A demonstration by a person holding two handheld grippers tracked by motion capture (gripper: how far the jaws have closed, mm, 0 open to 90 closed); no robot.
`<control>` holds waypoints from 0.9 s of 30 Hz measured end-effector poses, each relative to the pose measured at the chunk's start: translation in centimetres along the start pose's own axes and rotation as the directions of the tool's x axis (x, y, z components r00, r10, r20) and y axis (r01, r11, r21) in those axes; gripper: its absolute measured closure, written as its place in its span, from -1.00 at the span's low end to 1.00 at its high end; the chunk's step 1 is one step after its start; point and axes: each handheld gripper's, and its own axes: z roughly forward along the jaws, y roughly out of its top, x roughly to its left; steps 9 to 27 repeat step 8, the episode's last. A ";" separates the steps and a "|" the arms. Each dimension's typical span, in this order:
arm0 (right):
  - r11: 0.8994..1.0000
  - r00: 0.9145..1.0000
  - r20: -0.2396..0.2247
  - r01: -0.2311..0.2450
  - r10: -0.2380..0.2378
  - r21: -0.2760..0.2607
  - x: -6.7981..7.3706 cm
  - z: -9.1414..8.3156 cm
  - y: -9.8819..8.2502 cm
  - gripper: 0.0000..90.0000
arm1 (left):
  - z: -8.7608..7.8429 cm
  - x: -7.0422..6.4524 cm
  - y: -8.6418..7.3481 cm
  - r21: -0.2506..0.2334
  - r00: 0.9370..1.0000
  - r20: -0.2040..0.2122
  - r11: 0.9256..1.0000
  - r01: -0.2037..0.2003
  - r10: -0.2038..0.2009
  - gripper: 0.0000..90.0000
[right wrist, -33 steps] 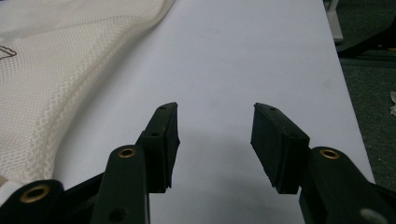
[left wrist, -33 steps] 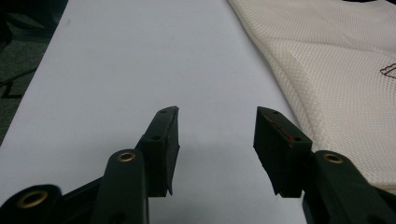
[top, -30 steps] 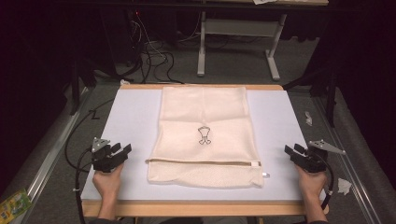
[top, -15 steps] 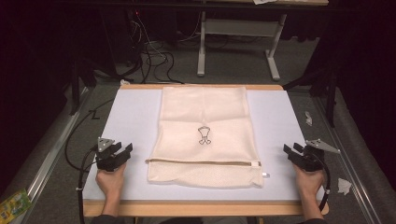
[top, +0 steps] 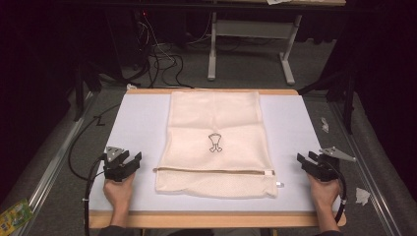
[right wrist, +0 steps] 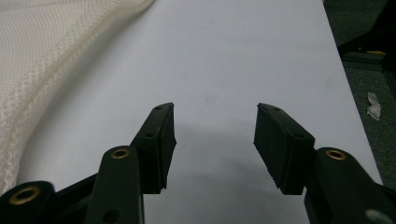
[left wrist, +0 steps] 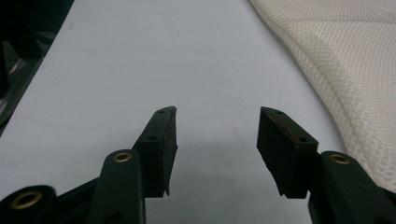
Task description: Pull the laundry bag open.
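Here the cream mesh laundry bag (top: 215,140) lies flat at the middle of the white tabletop (top: 137,118), its zipper (top: 214,171) running across near the person's edge. The left gripper (top: 129,161) rests just beside the bag's near left corner and the right gripper (top: 304,161) a little off its near right corner, neither touching the fabric. Both have just been opening their jaws, which stand apart with nothing between them; in the left gripper view (left wrist: 217,126) and the right gripper view (right wrist: 214,122) bare tabletop fills the gap and the mesh edge lies off to the inner side. Likely risks: a jaw sliding over the thin mesh without catching it, or pinching a single layer, so the bag bunches or drags askew, since it lies flat against the surface.
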 end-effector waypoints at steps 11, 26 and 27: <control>1.000 1.000 0.011 0.015 -0.015 0.009 0.1 0.1 0.0 0.04 | 0.1 -0.3 0.0 0.015 0.999 -0.015 0.999 -0.032 0.032 0.04; 1.000 1.000 0.011 0.015 -0.015 0.009 0.1 0.1 0.0 0.04 | 0.1 -0.3 0.0 0.015 0.999 -0.015 0.999 -0.032 0.032 0.04; 1.000 1.000 0.011 0.015 -0.015 0.009 0.1 0.1 0.0 0.04 | 0.1 -0.3 0.0 0.015 0.999 -0.015 0.999 -0.032 0.032 0.04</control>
